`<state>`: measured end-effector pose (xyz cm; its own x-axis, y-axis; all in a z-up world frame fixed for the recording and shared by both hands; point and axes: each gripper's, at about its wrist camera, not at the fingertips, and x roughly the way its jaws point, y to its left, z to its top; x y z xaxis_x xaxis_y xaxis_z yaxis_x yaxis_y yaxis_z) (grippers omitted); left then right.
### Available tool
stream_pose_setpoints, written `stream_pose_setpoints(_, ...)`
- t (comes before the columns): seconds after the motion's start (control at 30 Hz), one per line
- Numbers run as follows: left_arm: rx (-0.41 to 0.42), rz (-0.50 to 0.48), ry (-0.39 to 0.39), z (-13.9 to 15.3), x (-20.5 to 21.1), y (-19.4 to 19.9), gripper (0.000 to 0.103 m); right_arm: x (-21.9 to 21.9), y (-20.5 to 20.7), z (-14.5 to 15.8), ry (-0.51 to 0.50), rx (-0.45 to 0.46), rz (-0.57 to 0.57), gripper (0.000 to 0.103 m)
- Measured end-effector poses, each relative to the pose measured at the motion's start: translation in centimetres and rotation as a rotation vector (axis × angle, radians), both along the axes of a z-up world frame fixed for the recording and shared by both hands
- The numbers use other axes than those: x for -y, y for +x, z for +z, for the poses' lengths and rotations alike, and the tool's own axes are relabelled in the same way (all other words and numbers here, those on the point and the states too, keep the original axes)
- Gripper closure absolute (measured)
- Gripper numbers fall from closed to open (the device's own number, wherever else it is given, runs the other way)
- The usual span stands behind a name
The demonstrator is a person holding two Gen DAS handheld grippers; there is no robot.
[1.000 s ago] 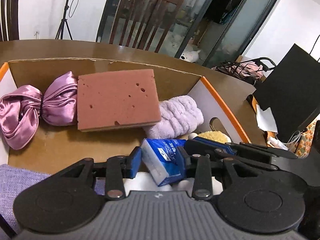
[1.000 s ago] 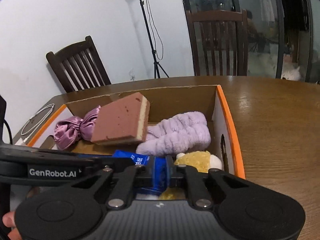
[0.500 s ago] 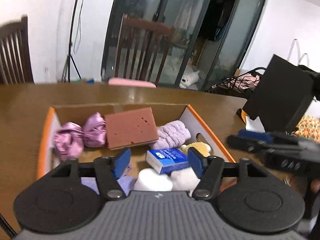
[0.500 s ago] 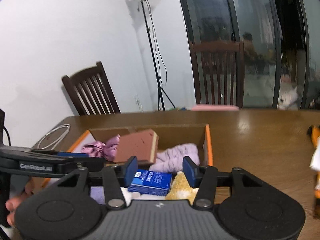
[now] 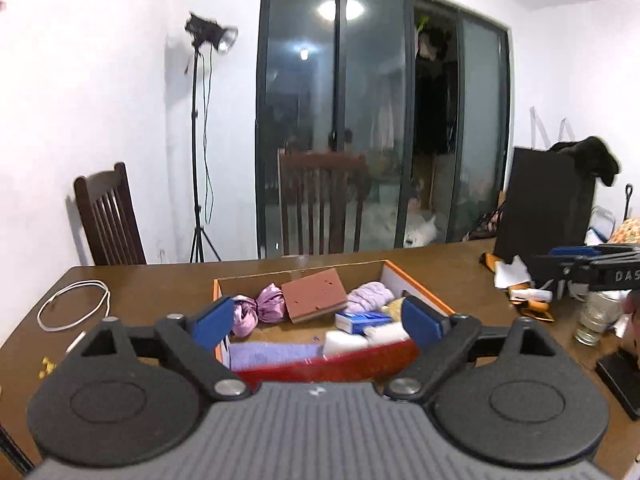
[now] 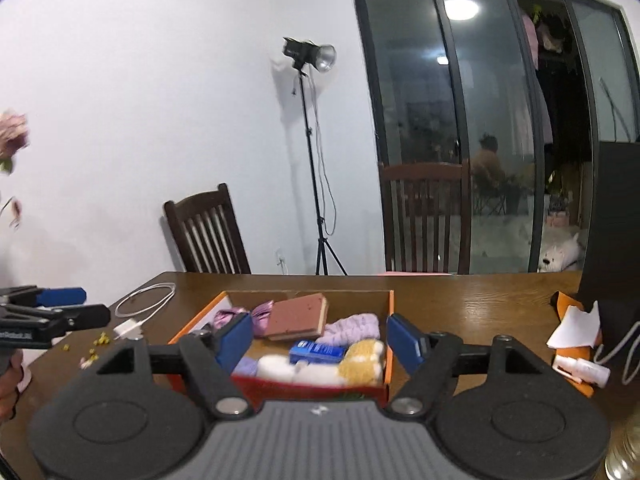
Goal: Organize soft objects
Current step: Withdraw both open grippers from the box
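Both grippers are held above the near side of the brown wooden table (image 6: pixel 460 300), pointing a little downward toward the box. The left gripper (image 5: pixel 316 320), black with blue pads, has its jaws spread wide, just opened further, with nothing between the pads; the box only shows through the gap behind them. The right gripper (image 6: pixel 320 338), the same make, also stands open after widening, and it too grips nothing. In the left view the right gripper pokes in from the right edge, and a bit of the person's hand (image 5: pixel 632 312) shows under it.

The shallow cardboard box with orange edges and a red near wall (image 5: pixel 420 280) sits on the table in front of both tools. At its far side lie a pink satin scrunchie (image 5: pixel 256 310), a reddish-brown sponge block (image 5: pixel 314 294) leaning across the middle, and a fluffy lilac towel roll (image 5: pixel 370 296). Nearer lie a blue tissue packet (image 6: pixel 318 351), a yellow knitted piece (image 6: pixel 362 362), white cotton pads (image 6: pixel 292 368) and a folded purple cloth (image 5: pixel 272 350).

A white cable loop (image 5: pixel 74 306) lies on the table left of the box.
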<state>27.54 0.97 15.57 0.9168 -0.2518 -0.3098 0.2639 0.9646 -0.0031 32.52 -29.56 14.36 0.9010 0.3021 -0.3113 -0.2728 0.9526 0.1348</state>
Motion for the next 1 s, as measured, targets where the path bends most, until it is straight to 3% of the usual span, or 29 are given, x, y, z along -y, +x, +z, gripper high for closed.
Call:
stream_pose_setpoints(0.17, 0.006, 0.045, 0.007, -3.5, -1.0, -6.5, 0.005, -0.6, -6.8, -2.1, 0.001, 0.061, 0.065, 0.022)
stream_pose_setpoints(0.3, 0.014, 0.071, -0.050, -5.9, -1.9, -11.4, 0.001, -0.4, -12.1, -3.8, 0.048, 0.096, 0.081, 0.016)
stream_pose_setpoints(0.5, 0.027, 0.104, -0.035, -8.1, -1.9, -16.6, 0.000, -1.2, -17.4, -6.6, -0.035, 0.100, 0.087, 0.013)
stream_pose_setpoints(0.8, 0.031, 0.096, -0.044, -8.7, -2.2, -18.7, 0.000, -0.9, -21.1, -8.7, -0.027, 0.056, 0.073, 0.012)
stream_pose_setpoints(1.0, -0.007, 0.098, -0.049, -9.9, -2.3, -17.5, 0.000, -1.5, -20.3, -9.5, -0.010, 0.040, 0.091, 0.014)
